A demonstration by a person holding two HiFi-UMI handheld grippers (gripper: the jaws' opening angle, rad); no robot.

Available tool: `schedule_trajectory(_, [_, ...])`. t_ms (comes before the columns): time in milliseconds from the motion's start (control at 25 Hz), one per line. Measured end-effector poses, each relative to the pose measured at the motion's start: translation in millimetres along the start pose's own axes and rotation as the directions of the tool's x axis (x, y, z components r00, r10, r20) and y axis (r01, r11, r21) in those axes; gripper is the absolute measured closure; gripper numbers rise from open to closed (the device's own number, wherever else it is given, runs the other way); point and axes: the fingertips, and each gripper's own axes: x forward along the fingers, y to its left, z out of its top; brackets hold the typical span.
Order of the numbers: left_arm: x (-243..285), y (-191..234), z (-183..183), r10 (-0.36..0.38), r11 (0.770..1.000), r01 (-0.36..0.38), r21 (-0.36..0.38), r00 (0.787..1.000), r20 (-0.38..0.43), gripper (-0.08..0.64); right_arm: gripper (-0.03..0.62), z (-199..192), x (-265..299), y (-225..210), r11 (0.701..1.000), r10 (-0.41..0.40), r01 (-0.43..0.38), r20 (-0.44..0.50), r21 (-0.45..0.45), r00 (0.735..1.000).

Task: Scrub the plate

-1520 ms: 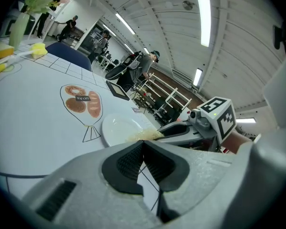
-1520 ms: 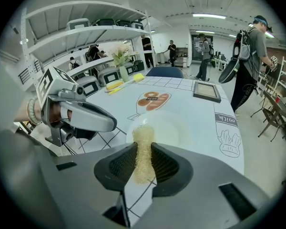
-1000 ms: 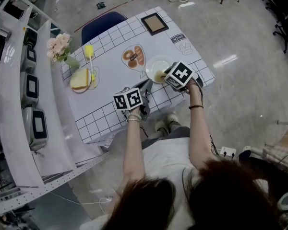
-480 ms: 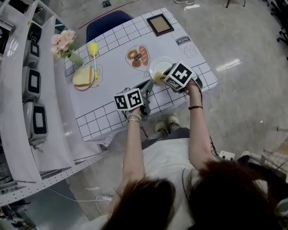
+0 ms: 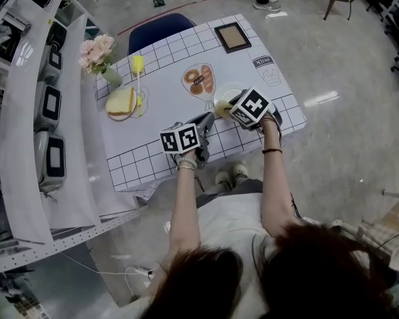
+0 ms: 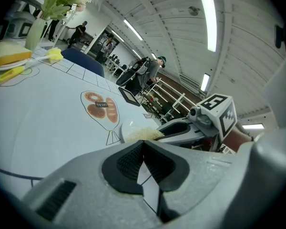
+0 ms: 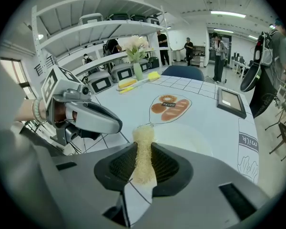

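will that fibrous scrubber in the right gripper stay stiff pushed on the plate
Probably not: the scrubber looks like loose, airy fibre, pinched thin between the fingers, so likely light and squashy. Its free end should flatten and bend against the plate.

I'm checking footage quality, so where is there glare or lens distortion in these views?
Head view: a glare streak on the floor, otherwise even light. Left gripper view: fisheye bend, black corners, a blown-out ceiling light. Right gripper view: shelves curve.
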Motion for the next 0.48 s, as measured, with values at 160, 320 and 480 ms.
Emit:
schedule_trajectory(160, [-2,6,0,0.021,1.000,-0.021,-0.007,1.000,0.000,0.549,0.512,4,2,-3,1.000,0.000,0.000,0.006,-0.005,1.000])
schedule_trajectory(320, [-1,8,2,0.024,1.000,-0.024,-0.009,1.000,0.005,0.549,0.512,9,6,-6,1.000,-0.005,0.005,0.010,-0.011,1.000])
schedule_trajectory(480, [0,11,3,0.027,1.000,-0.027,-0.011,1.000,0.010,0.549,0.512,13,8,-7,1.000,-0.004,0.005,0.016,-0.020,1.000])
